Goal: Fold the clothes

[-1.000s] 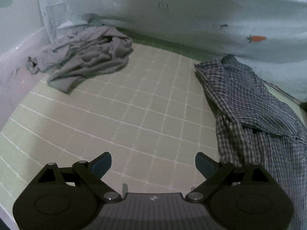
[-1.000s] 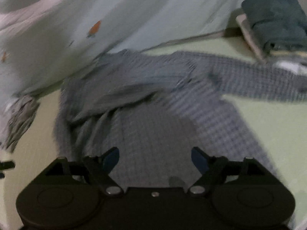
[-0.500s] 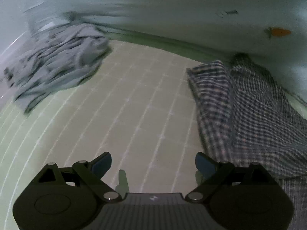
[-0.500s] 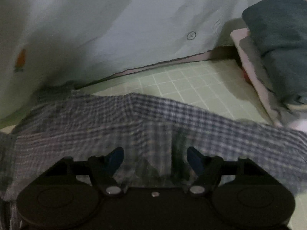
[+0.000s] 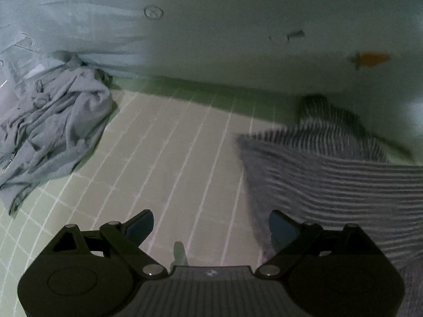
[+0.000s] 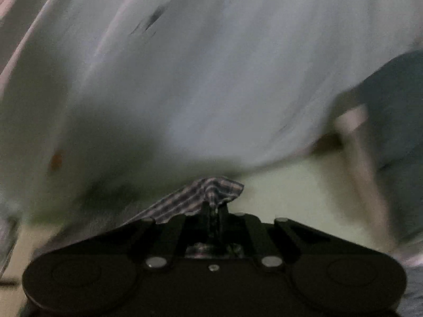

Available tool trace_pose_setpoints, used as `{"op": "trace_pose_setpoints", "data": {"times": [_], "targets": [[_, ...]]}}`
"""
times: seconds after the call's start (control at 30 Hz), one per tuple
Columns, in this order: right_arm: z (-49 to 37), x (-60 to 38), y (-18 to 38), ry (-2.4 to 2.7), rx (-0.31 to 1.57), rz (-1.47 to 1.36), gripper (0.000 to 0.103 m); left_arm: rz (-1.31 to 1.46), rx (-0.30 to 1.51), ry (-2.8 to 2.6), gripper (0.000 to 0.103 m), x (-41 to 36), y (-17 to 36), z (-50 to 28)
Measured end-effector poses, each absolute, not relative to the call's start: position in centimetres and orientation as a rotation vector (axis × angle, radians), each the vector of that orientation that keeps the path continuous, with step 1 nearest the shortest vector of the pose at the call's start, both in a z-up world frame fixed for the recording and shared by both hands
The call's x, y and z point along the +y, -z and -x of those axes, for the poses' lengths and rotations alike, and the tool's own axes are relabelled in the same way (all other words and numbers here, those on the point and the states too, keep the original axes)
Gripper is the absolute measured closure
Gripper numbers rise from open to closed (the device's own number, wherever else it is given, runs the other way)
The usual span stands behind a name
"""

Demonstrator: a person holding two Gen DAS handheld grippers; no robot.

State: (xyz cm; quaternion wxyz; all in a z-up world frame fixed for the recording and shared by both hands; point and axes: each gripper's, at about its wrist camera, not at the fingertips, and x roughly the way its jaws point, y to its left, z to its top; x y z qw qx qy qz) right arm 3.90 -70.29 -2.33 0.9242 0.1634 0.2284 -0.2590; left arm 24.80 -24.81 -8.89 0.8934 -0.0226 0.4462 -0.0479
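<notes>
Left view: left gripper (image 5: 211, 227) sitting at bottom centre, jaws standing wide apart, nothing between pads, hovering over green grid mat (image 5: 169, 148). Right finger (image 5: 281, 228) overlapping edge of plaid shirt (image 5: 330, 179) in the picture; contact impossible to tell. Plaid shirt filling lower right of frame, blurred, stripes smearing, stretching up toward centre right. Grey garment (image 5: 53, 129) lying crumpled at left edge of frame, well apart from plaid shirt, resting against pale sheet (image 5: 238, 26) at back. Sheet covering whole upper half, showing orange carrot print (image 5: 372, 59) at upper right and small round mark (image 5: 153, 12) at upper left.

Right view: right gripper (image 6: 214, 211) at bottom centre, jaws closed tight, pinching a fold of plaid shirt (image 6: 208, 192). Cloth bunching up just above fingertips at centre, trailing off toward lower left of frame behind gripper body. Whole frame heavily blurred. Pale sheet (image 6: 198, 79) taking up top and centre. Mat (image 6: 290, 192) showing as light green patch at centre right. Dark blue folded cloth (image 6: 396, 111) sitting at right edge, with a pale layer (image 6: 354, 121) beside it; details too smeared to tell. Faint orange spot (image 6: 56, 159) showing on sheet at left.
</notes>
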Motion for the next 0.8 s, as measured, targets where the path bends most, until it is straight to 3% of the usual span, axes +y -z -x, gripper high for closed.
{"op": "trace_pose_setpoints", "data": {"times": [0.33,0.43,0.53,0.57,0.6,0.63,0.8], "targets": [[-2.9,-74.5,5.2,0.657,0.547,-0.431,0.097,0.151,0.954,0.251,0.009,-27.4,10.6,-31.6],[-3.2,-74.8,5.5,0.669,0.559,-0.41,0.097,0.17,0.97,0.272,0.014,-28.4,11.5,-34.1],[-3.5,-75.4,5.2,0.666,0.565,-0.399,0.097,0.208,1.008,0.301,0.043,-29.2,12.6,-36.0],[-3.6,-75.6,5.1,0.666,0.565,-0.398,0.097,0.21,1.014,0.311,0.061,-29.5,12.8,-36.3],[-3.6,-75.7,5.1,0.667,0.563,-0.401,0.097,0.211,1.019,0.32,0.09,-29.7,13.1,-36.6],[-3.7,-75.9,5.1,0.667,0.559,-0.406,0.097,0.209,1.02,0.324,0.1,-30.0,13.3,-36.9],[-4.2,-76.1,4.9,0.648,0.53,-0.414,0.097,0.176,0.945,0.325,0.1,-30.7,12.2,-38.5]]}}
